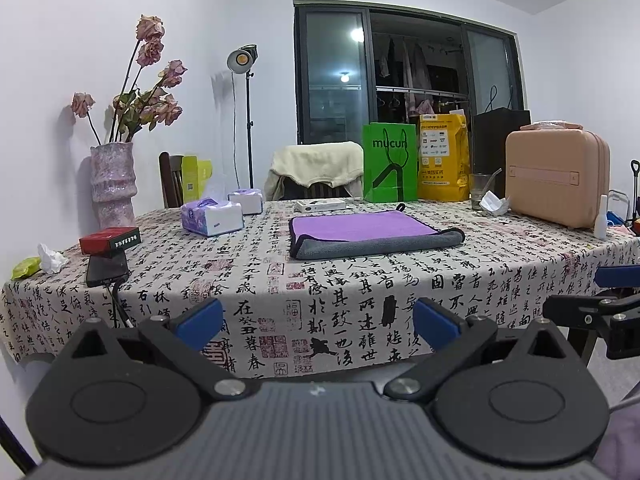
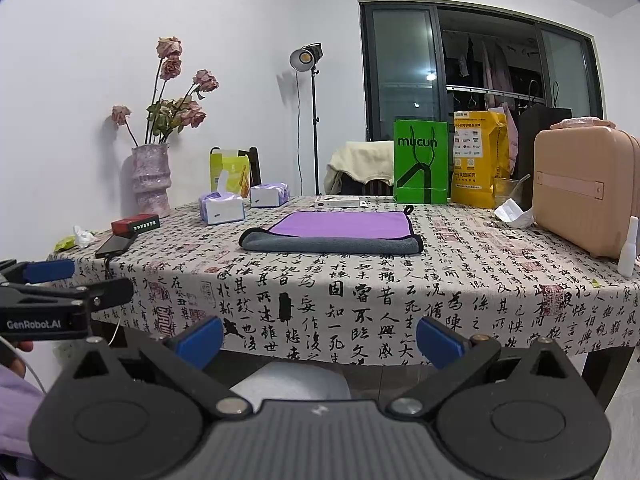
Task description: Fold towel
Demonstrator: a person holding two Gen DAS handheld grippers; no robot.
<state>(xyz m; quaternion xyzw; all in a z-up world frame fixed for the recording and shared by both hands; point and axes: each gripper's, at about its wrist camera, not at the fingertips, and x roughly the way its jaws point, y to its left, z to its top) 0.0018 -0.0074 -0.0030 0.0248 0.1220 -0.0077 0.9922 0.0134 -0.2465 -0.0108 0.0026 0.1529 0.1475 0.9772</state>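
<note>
Two grippers, both held low in front of the table's near edge, level and aimed forward across the tabletop, well short of the towel. Left gripper [image 1: 316, 320]: blue-padded fingertips spread wide, nothing between them, nothing touched. Right gripper [image 2: 320, 338]: likewise parted wide and empty. Each shows at the margin of the other's view, side by side and apart; the right one is cut off at the right edge of the left wrist view, the left one at the left edge of the right wrist view, where only part of its frame and one blue pad can be seen.

Towel [image 1: 370, 236]: one, purple face up with a grey underside, lying flat on the patterned tablecloth [image 1: 340, 300] near the table's middle; its near edge is turned over so a grey band shows along the front. A small dark loop sits at its far right corner.

Other items on the cloth: two tissue boxes [image 1: 212, 218] left of the towel; red box [image 1: 110, 239] resting on a dark phone; vase [image 1: 113, 184] of dried roses at far left; green bag [image 1: 390, 162] and yellow bag [image 1: 443, 158] behind; pink case [image 1: 556, 178] at right. A crumpled wrapper and tissue at the far left corner are too small to identify. Small flat box behind the towel: label unreadable.
</note>
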